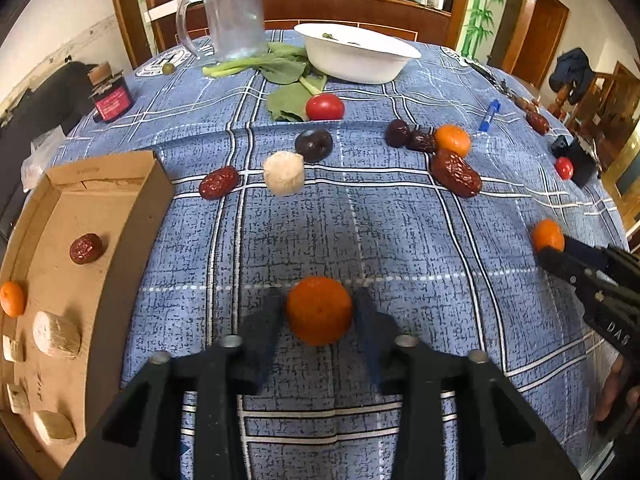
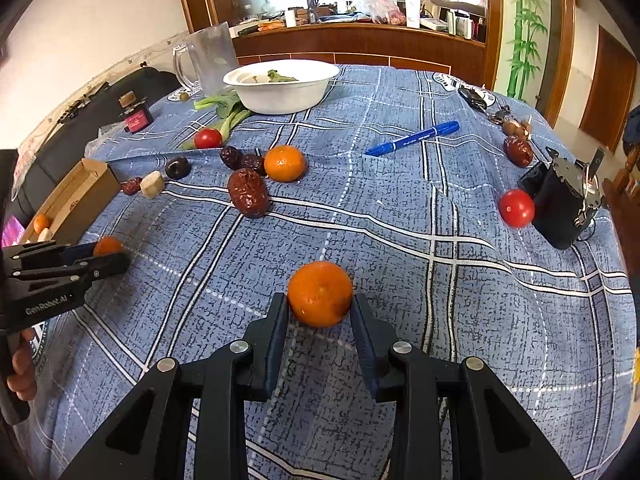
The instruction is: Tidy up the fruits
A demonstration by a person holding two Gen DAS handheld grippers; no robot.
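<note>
Your left tool (image 1: 320, 312) has a small orange (image 1: 319, 311) between its fingers, with a sliver of gap on each side, so the pads do not look pressed on it. The fruit is round, with no long axis; its dimple faces up toward the camera. Your right tool (image 2: 320, 300) is closed on a second orange (image 2: 320, 294), both pads touching its sides.

Both oranges sit on the blue checked tabletop (image 2: 400, 264), well apart from each other. The cardboard tray (image 1: 132, 208) lies to the left of the left tool, its near wall running away from you; inside it are a red date (image 1: 85, 248), another small orange (image 1: 12, 299) and pale chunks. The cloth between the left orange and that wall is bare. Farther off, a large wrinkled date (image 1: 456, 173) lies with its long axis slanting down to the right.
</note>
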